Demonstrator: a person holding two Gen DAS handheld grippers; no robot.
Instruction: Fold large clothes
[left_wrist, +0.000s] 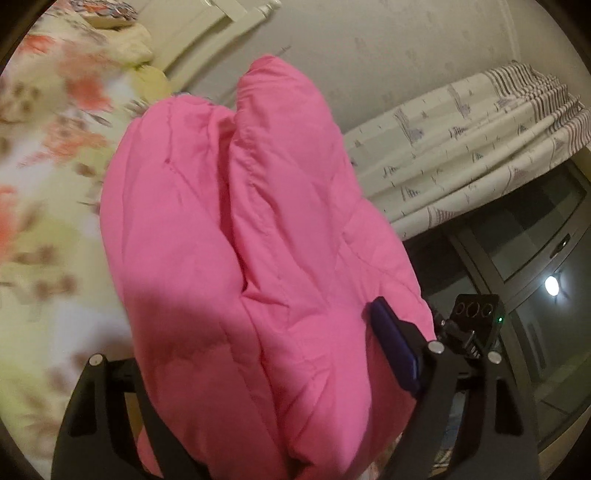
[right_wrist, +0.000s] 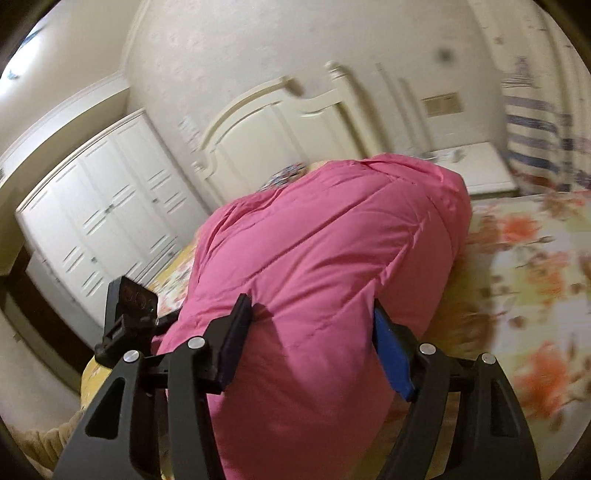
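Right now both tools — left tool (left_wrist: 280, 373) and right tool (right_wrist: 312, 339) — are clamping the pink jacket (right_wrist: 325, 258) above the bed (right_wrist: 535, 258), bulk hanging toward twelve o'clock. Slick padding is bulging between the jaws — it could slide out, undoing the fold.

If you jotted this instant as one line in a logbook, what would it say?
left gripper: shut on pink padded jacket | right gripper: shut on same jacket | jacket bunched, raised over floral bedspread | fold unfinished

A floral-sheeted bed (right_wrist: 535, 258), cream headboard (right_wrist: 280, 125), white wardrobe (right_wrist: 99, 206), patterned curtain (left_wrist: 472, 147) and dark window (left_wrist: 535, 266) are seen.
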